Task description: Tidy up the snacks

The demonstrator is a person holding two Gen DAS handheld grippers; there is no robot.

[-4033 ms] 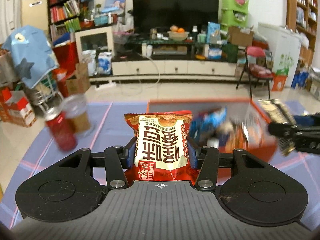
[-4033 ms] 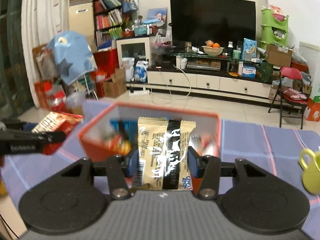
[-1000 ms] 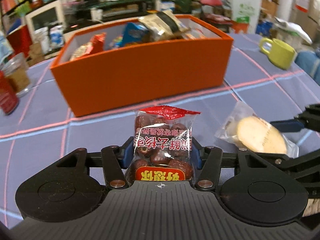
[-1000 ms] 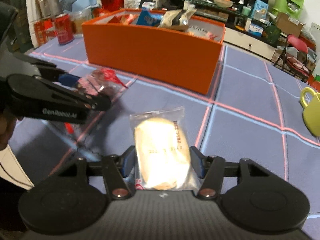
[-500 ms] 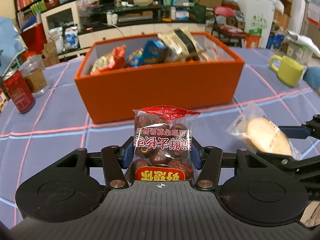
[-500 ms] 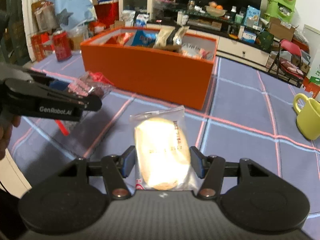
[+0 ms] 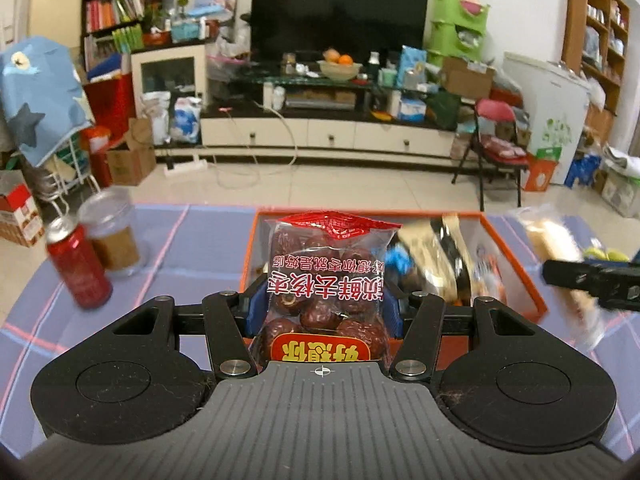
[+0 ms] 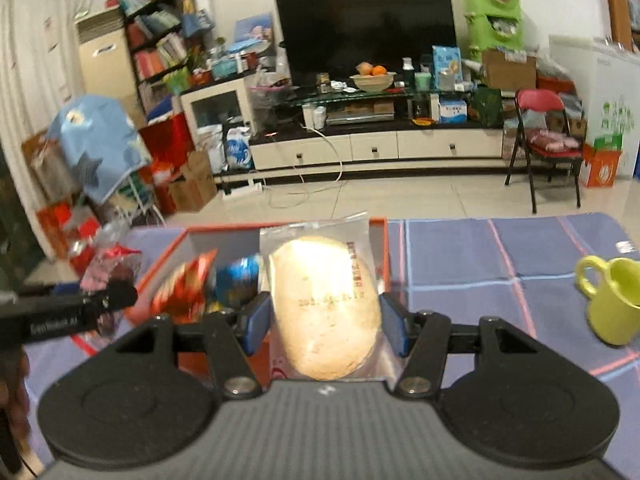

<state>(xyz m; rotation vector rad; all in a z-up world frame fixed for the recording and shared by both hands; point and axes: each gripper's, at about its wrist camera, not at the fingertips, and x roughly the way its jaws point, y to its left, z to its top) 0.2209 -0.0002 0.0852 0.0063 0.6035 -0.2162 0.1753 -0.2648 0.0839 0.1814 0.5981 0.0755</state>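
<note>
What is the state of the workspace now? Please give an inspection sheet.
Surface: table with purple checked cloth.
Job's things: orange box holding snacks; bag of red dates; wrapped round cake.
Clutter: red can, clear jar, green mug.
Grippers: left gripper shut on the dates; right gripper shut on the cake.
Cables: white cable on the floor.
Surroundings: television, red folding chair.

The pack of red dates hides the near wall and much of the interior of the orange box, the other packets inside are motion-blurred beyond identification, and the green mug is cut off at the right edge.
</note>
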